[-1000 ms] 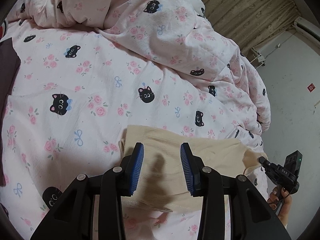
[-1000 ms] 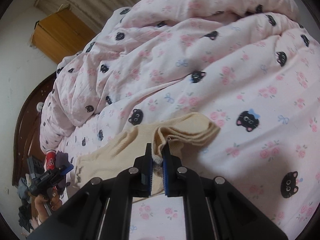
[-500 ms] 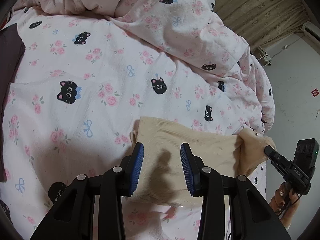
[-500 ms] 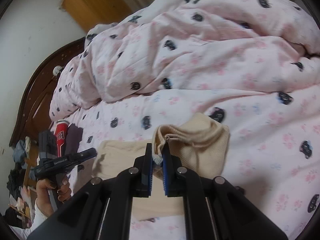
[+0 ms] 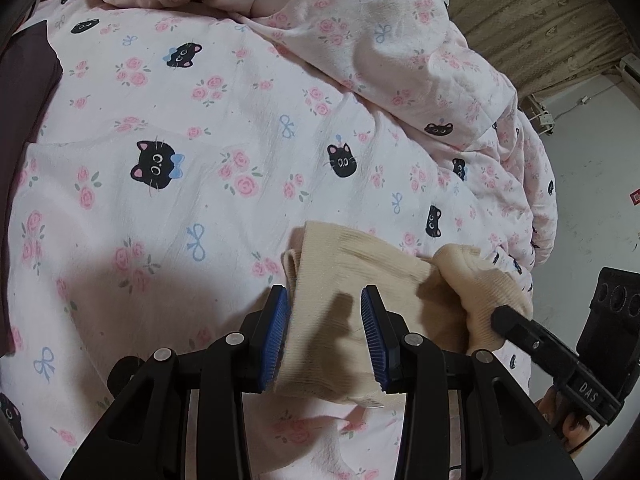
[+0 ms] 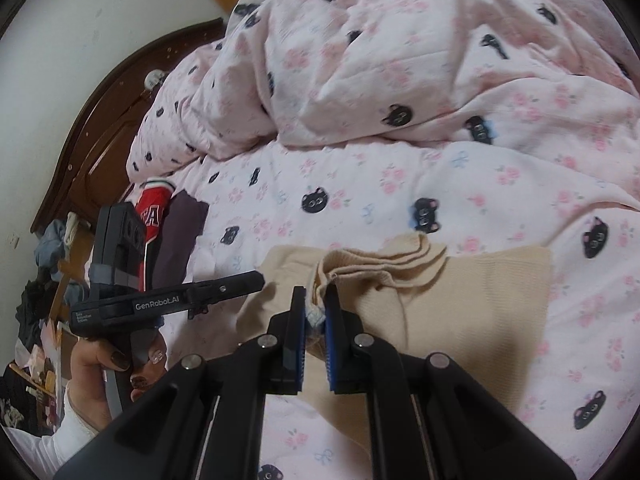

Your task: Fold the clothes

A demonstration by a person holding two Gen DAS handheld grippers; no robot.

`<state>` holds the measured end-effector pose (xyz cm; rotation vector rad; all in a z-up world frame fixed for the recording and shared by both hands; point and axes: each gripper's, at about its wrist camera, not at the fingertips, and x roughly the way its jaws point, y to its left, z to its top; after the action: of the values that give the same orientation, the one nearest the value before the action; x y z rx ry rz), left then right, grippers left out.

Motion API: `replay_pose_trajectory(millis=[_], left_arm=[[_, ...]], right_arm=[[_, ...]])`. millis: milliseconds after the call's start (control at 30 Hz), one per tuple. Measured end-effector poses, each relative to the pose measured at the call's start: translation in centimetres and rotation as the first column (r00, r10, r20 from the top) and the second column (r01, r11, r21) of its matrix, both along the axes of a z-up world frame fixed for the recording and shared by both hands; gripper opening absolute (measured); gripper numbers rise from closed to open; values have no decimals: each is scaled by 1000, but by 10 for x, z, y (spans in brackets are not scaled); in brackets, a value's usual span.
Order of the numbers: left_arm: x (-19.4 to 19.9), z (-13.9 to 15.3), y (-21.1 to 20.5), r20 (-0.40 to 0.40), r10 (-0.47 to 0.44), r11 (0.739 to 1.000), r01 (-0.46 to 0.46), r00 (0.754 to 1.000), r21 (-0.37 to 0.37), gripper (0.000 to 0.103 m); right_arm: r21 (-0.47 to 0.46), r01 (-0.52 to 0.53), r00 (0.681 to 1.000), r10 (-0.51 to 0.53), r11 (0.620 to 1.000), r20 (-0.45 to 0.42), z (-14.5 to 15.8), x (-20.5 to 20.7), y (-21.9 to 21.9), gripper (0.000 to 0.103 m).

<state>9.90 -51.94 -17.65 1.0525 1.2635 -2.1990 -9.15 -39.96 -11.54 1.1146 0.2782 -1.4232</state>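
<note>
A beige knit garment (image 5: 352, 280) lies on the pink cat-print bedsheet (image 5: 180, 200). My left gripper (image 5: 326, 312) is open and hovers over the garment's left part, its fingers apart on either side of the cloth. My right gripper (image 6: 314, 312) is shut on a bunched edge of the beige garment (image 6: 460, 292) and holds it lifted and folded over toward the left. In the left wrist view the right gripper's black finger (image 5: 532, 340) carries the raised fold (image 5: 480, 292). In the right wrist view the left gripper (image 6: 224, 288) is at the left of the garment.
A crumpled pink duvet (image 6: 420, 60) is heaped at the back of the bed. A dark purple cloth (image 6: 178, 240) and a red garment (image 6: 154, 208) lie near the wooden headboard (image 6: 100, 120). Clutter (image 6: 40, 280) is piled beside the bed. A curtain (image 5: 528, 12) hangs behind.
My right gripper has carried the garment's edge up and across toward the left gripper, folding the cloth over itself. My left gripper stays open over the garment.
</note>
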Motion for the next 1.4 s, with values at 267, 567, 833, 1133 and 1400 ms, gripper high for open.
replay_pose_trajectory(millis=[267, 567, 833, 1133, 1400], left_arm=[[1, -1, -1, 3, -1, 1000, 1, 1000, 13, 34], [4, 0, -4, -4, 12, 1000, -12, 1000, 22, 34], [6, -1, -9, -8, 29, 999, -29, 1000, 33, 34], [7, 1, -8, -18, 28, 999, -28, 999, 28, 34], [-1, 10, -2, -64, -13, 1000, 13, 998, 8, 34]], right_arm=[[90, -83, 996, 86, 992, -25, -32, 35, -17, 8], [157, -134, 985, 148, 979, -84, -49, 57, -24, 8], [164, -249, 959, 266, 955, -96, -38, 76, -19, 32], [116, -174, 974, 189, 978, -126, -17, 50, -16, 32], [139, -228, 960, 247, 964, -134, -39, 69, -26, 32]])
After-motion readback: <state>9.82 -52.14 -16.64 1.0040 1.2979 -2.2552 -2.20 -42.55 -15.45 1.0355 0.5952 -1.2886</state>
